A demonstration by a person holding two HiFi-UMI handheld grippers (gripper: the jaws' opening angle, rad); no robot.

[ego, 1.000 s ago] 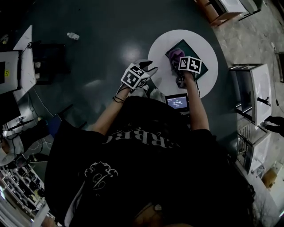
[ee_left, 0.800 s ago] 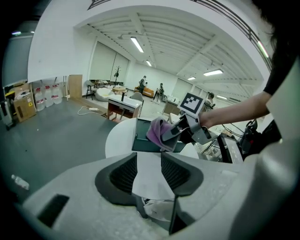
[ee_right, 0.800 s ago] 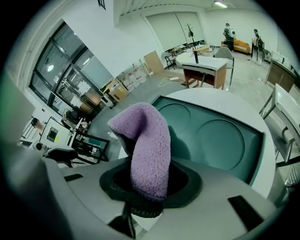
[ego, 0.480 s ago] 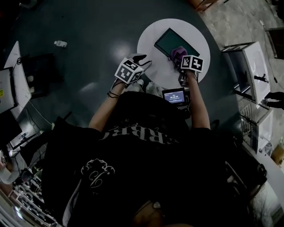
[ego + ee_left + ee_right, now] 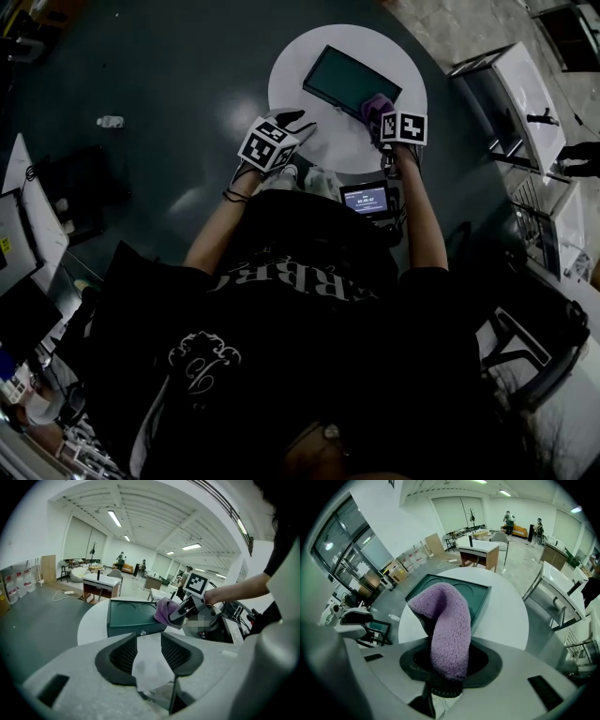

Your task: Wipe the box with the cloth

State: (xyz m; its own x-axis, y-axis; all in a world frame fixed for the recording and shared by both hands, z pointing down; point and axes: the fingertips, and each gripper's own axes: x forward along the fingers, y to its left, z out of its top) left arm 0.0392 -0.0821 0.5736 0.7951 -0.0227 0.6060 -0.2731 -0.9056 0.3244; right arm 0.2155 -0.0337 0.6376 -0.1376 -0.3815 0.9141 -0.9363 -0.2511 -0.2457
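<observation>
Step in hand, as judged: wiping the box's lid. To do it well, the cloth should be pressed flat and drawn across the whole top from the corner it now covers, with overlapping passes. The box is unheld and may slide on the tabletop [image 5: 286, 89], so pressure should be light, or the free claw should brace the box's side.

Left claw [image 5: 147, 641]: near the box's left end, clear of it and low at the tabletop's edge. Jaws stand apart. Only a pale strip shows in the gap, apparently the tabletop. Nothing is gripped.

Box [image 5: 349, 79]: dark green, lying flat on the round white tabletop, lid upward.

Cloth [image 5: 447, 620]: purple and fleecy, on the box's right-hand near corner. Its loose end is bunched and folded over, and seems to touch the lid.

Right claw [image 5: 451, 660]: just beside that corner, jaws clamped on the cloth's lower end, which fills the gap between them
</observation>
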